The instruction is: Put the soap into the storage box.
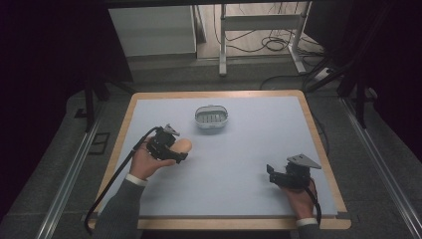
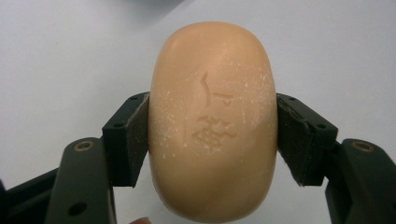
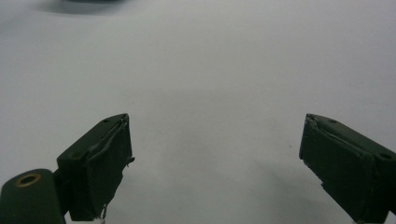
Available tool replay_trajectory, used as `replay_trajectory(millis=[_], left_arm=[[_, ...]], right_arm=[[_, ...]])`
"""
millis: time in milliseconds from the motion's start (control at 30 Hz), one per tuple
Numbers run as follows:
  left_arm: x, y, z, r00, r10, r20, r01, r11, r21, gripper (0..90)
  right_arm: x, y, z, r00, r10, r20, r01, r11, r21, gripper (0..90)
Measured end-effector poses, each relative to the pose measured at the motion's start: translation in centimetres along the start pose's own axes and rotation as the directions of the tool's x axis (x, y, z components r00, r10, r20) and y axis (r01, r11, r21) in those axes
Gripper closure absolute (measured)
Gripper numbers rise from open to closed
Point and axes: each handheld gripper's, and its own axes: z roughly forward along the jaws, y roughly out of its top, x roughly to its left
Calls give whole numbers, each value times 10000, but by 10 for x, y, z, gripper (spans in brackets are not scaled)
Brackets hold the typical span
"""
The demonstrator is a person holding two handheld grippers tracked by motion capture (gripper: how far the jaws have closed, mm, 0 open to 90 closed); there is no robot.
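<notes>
Two grippers work over one broad table with a pale blue-grey top and a wooden edge — the largest thing here, and bare enough that each item has room around it. Toward the far side, near the middle, stands a small grey soap dish with a slotted floor, empty; judging by its shape and its place ahead of the left hand, it looks like the likely home for what that hand carries. The left gripper lies low over the table, well short of the dish, its jaws clamped on the long sides of a peach-coloured bar of soap. Gripping across the narrow width seems sensible: the pads meet flat flanks, and the rounded ends stay free to slide into the dish. The bar's stamped face, dusted with white flecks, is turned toward the camera on the gripper. The right gripper rests near the table's near right corner, jaws wide apart with nothing between them — apparently parked out of the way while the left does the carrying.
</notes>
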Motion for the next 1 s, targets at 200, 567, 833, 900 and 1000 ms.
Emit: replay_trajectory(millis=[200,567,833,900,1000], left_arm=[[1,5,-1,10000,18,-39,-18,10000,-40,327],[3,11,-1,10000,22,-57,-22,10000,-59,327],[8,12,1,9999,-80,-96,79,10000,-51,327],[9,13,1,9999,-77,-115,77,10000,-13,327],[8,16,1,9998,-96,-158,96,9999,-39,327]], right_arm=[[0,0,0,10000,-24,7,24,10000,13,94],[0,0,0,10000,-21,20,20,10000,35,93],[0,0,1,10000,-20,38,20,10000,48,93],[0,0,1,10000,-16,38,16,10000,48,94],[0,0,1,10000,-15,38,14,10000,48,94]])
